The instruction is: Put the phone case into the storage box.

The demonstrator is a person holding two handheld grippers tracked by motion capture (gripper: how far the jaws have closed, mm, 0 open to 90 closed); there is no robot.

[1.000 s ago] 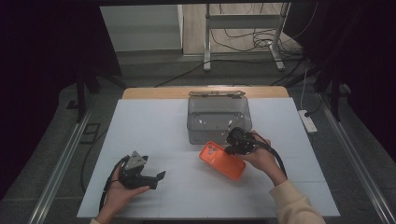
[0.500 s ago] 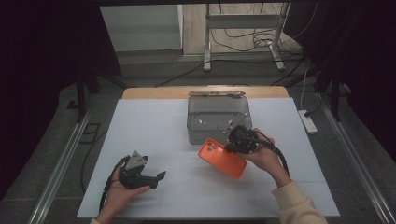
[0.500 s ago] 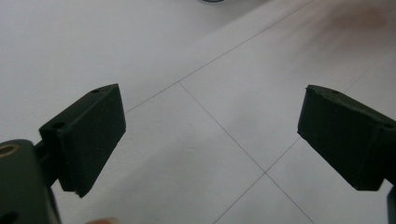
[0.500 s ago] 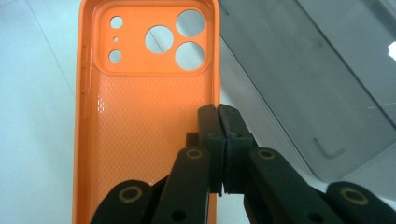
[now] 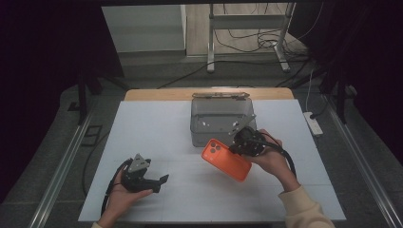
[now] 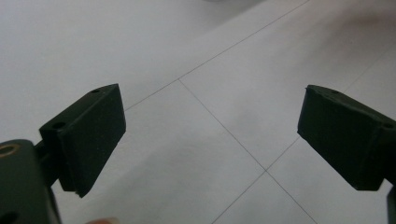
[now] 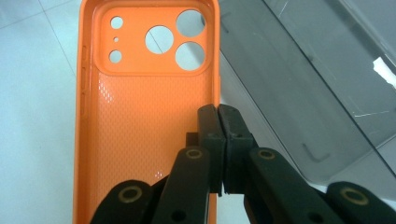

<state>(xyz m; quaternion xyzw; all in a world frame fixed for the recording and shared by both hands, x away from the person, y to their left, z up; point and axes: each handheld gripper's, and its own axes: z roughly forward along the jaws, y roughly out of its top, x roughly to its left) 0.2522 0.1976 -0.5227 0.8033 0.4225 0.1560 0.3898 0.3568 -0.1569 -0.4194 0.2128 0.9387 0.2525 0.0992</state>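
The right tool (image 7: 218, 140) was clamped on one long edge of the orange silicone phone case (image 5: 226, 158), held at frame centre before the clear grey plastic box (image 5: 219, 118). The thin-wall grip required steadiness. The left tool (image 6: 212, 140) stood apart, empty.

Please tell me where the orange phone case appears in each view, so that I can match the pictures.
High view: the orange soft plastic phone case is right of centre, tilted, just in front of the clear grey plastic box.
Left gripper view: not in it.
Right gripper view: the case runs up the left half, its right edge pinched by the right claw.
Shared landmark: the white table, seen as white panels and beside the case.
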